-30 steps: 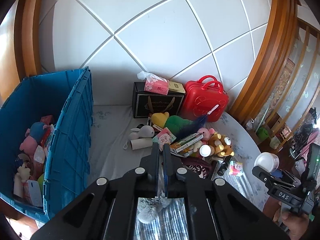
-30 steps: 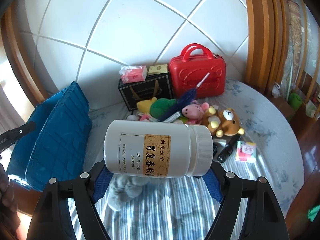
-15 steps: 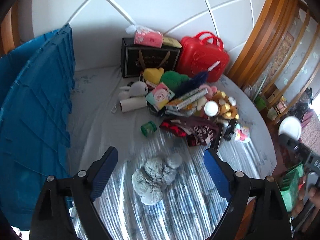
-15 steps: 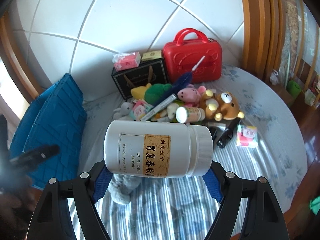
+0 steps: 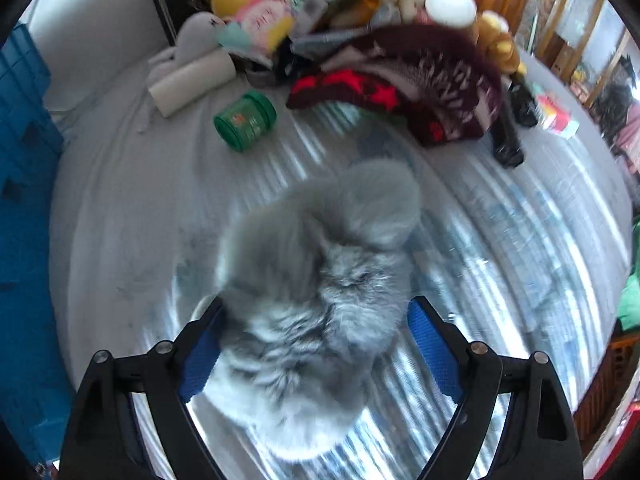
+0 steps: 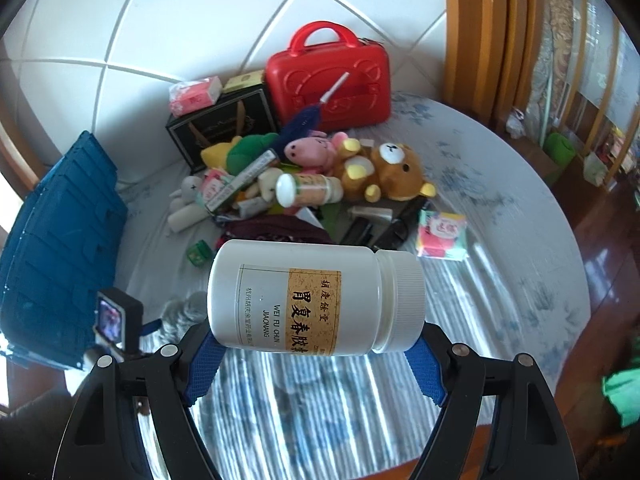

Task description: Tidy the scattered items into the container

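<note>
Right gripper (image 6: 316, 356) is clamped on a white plastic medicine bottle (image 6: 316, 300) held sideways, cap to the right; its tan label reads "WEI FU CHUN JIAONANG" beside Chinese characters. Left gripper (image 5: 316, 344) is spread wide astride a fluffy grey plush toy (image 5: 316, 280) lying on the striped tabletop cloth (image 5: 500, 240); the blue pads (image 5: 200, 360) are not pressing it. Blue plastic crate (image 6: 56, 248) stands at the left edge. A green lidded jar (image 5: 245, 121) lies near the pile; its label is unreadable. Red hard case (image 6: 328, 80) stands behind.
</note>
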Available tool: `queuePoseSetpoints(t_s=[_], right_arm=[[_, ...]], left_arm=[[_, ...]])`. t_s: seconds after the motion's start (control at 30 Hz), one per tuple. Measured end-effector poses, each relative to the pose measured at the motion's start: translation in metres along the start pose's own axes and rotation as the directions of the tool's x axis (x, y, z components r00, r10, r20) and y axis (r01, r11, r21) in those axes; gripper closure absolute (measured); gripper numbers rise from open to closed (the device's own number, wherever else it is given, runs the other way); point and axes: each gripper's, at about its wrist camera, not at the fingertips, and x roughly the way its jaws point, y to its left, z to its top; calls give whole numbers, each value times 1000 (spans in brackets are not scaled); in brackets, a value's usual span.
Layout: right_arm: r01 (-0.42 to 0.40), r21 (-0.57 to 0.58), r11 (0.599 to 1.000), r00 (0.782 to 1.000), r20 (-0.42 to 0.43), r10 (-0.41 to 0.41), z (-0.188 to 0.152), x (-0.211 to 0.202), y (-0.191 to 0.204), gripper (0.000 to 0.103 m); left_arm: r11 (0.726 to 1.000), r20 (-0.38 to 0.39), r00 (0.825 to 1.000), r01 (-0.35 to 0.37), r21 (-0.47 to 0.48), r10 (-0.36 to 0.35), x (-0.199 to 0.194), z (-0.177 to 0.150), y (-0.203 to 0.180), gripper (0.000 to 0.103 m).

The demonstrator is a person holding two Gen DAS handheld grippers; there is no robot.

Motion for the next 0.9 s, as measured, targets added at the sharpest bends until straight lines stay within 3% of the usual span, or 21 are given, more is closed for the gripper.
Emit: queuePoseSetpoints(t_s=[0.07, 0.13, 0.23, 0.33, 0.5, 0.9], right_arm=[[6, 3, 1000, 1000, -5, -6, -1, 0, -6, 23], [6, 2, 1000, 1000, -2, -6, -1, -2, -10, 23], [-2, 5, 1000, 1000, 6, 2, -1, -4, -12, 23], [-17, 8, 1000, 1000, 14, 17, 1, -5, -11, 23], [-50, 9, 999, 998, 43, 50, 8, -11, -2, 23], [-105, -22, 994, 988, 114, 107, 25, -43, 30, 23]], left_arm=[[1000, -28, 1000, 6, -21, -7, 9, 3, 5, 49], [995, -30, 998, 50, -89, -52, 5, 7, 15, 61], [987, 20, 994, 105, -121, -103, -18, 13, 18, 65], [995, 56, 997, 58, -85, -54, -45, 20, 9, 67], [994, 129, 991, 45, -103, -31, -99, 35, 3, 67], [988, 308, 951, 58, -146, -11, -238, 59, 3, 67]])
